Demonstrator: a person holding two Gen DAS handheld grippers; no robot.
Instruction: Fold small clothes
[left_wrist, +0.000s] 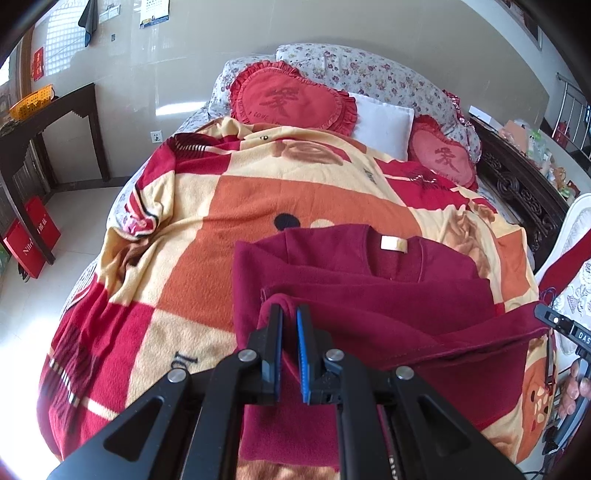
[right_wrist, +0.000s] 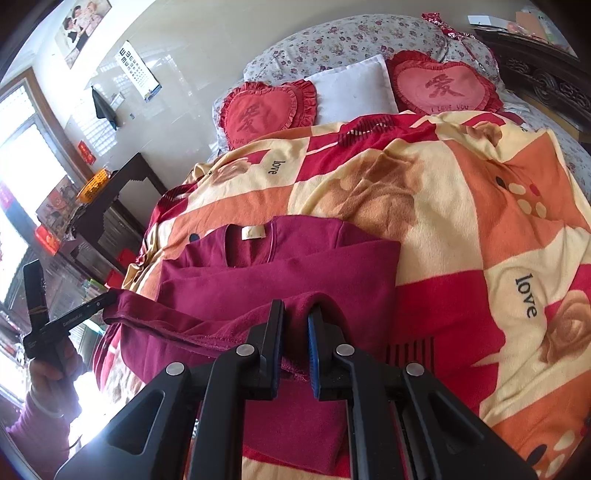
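Note:
A dark red fleece top (left_wrist: 369, 291) lies on the bed's patterned blanket (left_wrist: 258, 206), collar and pale label (left_wrist: 393, 243) at the far end, sleeves folded across the body. My left gripper (left_wrist: 290, 310) is shut on a fold of the top's lower hem at its left corner. My right gripper (right_wrist: 295, 306) is shut on the hem at the other corner; the top (right_wrist: 280, 273) shows there too. Both hold the hem lifted above the body, stretched between them. The right gripper's tip also shows at the right edge of the left wrist view (left_wrist: 546, 314).
Two red heart cushions (left_wrist: 291, 98) (left_wrist: 441, 155) and a white pillow (left_wrist: 384, 123) lie at the head of the bed. A dark wooden console table (left_wrist: 48, 118) with a yellow basket (left_wrist: 31, 99) stands left; red boxes (left_wrist: 31, 236) on the floor. A carved dark headboard (left_wrist: 524, 192) is at the right.

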